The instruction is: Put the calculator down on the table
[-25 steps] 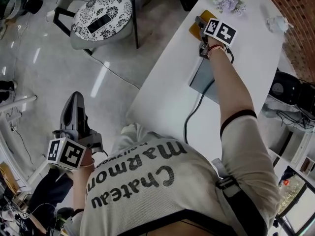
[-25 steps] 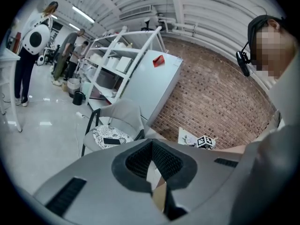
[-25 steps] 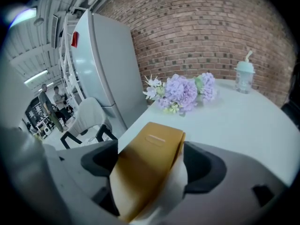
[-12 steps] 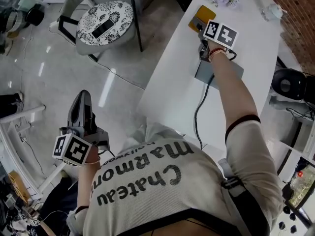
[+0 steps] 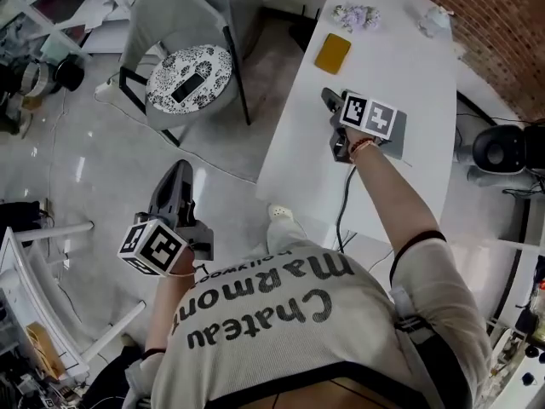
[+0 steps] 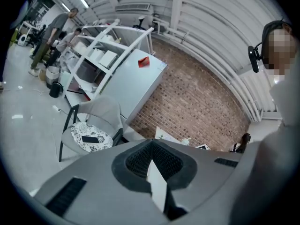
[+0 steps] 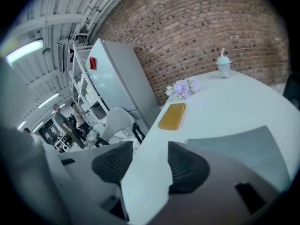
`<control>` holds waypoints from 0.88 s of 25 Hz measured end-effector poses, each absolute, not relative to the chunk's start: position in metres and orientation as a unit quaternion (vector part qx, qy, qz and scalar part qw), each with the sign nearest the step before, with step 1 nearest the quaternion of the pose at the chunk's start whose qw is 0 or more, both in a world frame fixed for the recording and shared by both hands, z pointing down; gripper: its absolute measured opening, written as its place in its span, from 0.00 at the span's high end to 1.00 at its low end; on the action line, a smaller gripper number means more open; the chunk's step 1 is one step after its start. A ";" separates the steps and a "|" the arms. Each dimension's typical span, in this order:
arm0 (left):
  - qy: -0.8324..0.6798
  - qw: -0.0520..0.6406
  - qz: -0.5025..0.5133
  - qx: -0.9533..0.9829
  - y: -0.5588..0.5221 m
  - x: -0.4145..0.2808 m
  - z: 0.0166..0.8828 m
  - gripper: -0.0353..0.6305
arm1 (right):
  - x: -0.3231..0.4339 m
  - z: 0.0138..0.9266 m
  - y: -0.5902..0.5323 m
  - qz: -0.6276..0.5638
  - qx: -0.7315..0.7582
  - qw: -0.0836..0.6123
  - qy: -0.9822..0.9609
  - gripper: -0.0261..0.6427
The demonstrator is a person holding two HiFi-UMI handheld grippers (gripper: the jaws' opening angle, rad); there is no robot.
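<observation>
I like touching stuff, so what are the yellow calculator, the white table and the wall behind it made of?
Calculator: probably plastic, smooth and matt, one even mustard colour.
Table: a hard, smooth white top, faintly shiny; coated board or painted, can't tell which.
Wall: rough red-brown bricks with pale mortar lines between them.

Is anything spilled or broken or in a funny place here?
Nothing looks spilled or broken. The yellow calculator lies flat on the white table, near the flowers. The only funny spot: a dark flat gadget lies on the chair's patterned seat.
</observation>
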State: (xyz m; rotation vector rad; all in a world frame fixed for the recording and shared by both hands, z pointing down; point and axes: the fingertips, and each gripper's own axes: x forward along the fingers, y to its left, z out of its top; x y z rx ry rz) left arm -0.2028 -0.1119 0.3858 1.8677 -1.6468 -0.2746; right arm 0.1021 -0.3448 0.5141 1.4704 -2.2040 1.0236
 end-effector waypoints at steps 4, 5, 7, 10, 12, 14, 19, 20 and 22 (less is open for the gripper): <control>-0.610 0.289 -0.127 0.726 -0.105 -0.201 0.363 0.94 | 0.088 0.496 -0.294 0.358 0.506 0.127 -0.774 0.68; -0.607 0.282 -0.131 0.731 -0.103 -0.200 0.357 0.94 | 0.085 0.490 -0.281 0.358 0.503 0.121 -0.777 0.70; -0.599 0.275 -0.137 0.740 -0.099 -0.198 0.346 0.94 | 0.077 0.477 -0.257 0.357 0.502 0.102 -0.782 0.73; -0.578 0.273 -0.144 0.755 -0.091 -0.193 0.337 0.94 | 0.066 0.457 -0.225 0.354 0.502 0.074 -0.785 0.75; -0.565 0.271 -0.143 0.766 -0.085 -0.190 0.330 0.94 | 0.058 0.446 -0.205 0.357 0.502 0.058 -0.785 0.77; -0.557 0.263 -0.145 0.774 -0.080 -0.187 0.322 0.94 | 0.052 0.434 -0.189 0.365 0.500 0.036 -0.784 0.79; -0.547 0.250 -0.145 0.785 -0.057 -0.176 0.313 0.94 | 0.058 0.413 -0.148 0.372 0.519 -0.011 -0.769 0.86; -0.547 0.247 -0.146 0.787 -0.053 -0.176 0.310 0.94 | 0.059 0.407 -0.141 0.370 0.523 -0.018 -0.768 0.87; -0.546 0.241 -0.149 0.788 -0.046 -0.177 0.304 0.94 | 0.060 0.394 -0.128 0.367 0.527 -0.036 -0.766 0.89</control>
